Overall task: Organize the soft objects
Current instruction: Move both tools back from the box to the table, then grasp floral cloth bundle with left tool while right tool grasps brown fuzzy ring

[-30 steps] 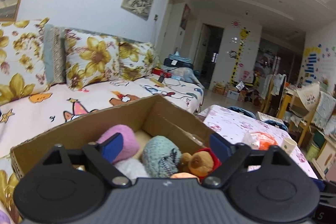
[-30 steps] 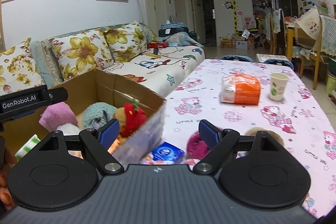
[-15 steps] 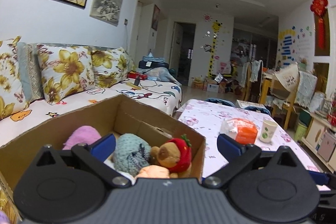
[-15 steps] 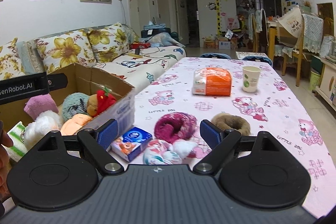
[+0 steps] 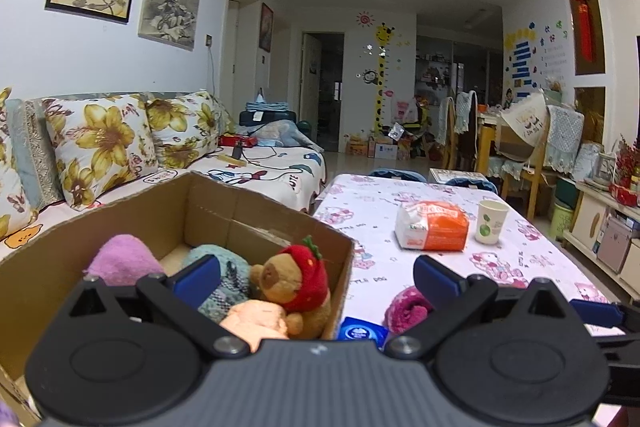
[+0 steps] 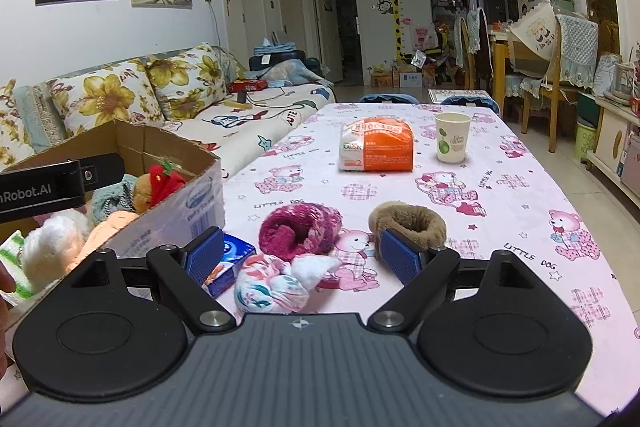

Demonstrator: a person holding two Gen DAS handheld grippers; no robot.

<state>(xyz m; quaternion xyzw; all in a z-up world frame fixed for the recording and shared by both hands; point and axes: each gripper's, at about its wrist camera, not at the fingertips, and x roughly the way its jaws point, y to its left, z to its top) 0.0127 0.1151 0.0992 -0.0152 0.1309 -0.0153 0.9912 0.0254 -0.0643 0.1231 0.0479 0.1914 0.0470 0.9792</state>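
Left wrist view: looks forward along its jaws, low and close over the cardboard box, table right of the jaws. Right wrist view: faces forward over the table, magenta bundle just ahead between the jaws, box left of them. Shared: box, tissue pack, paper cup, sofa.
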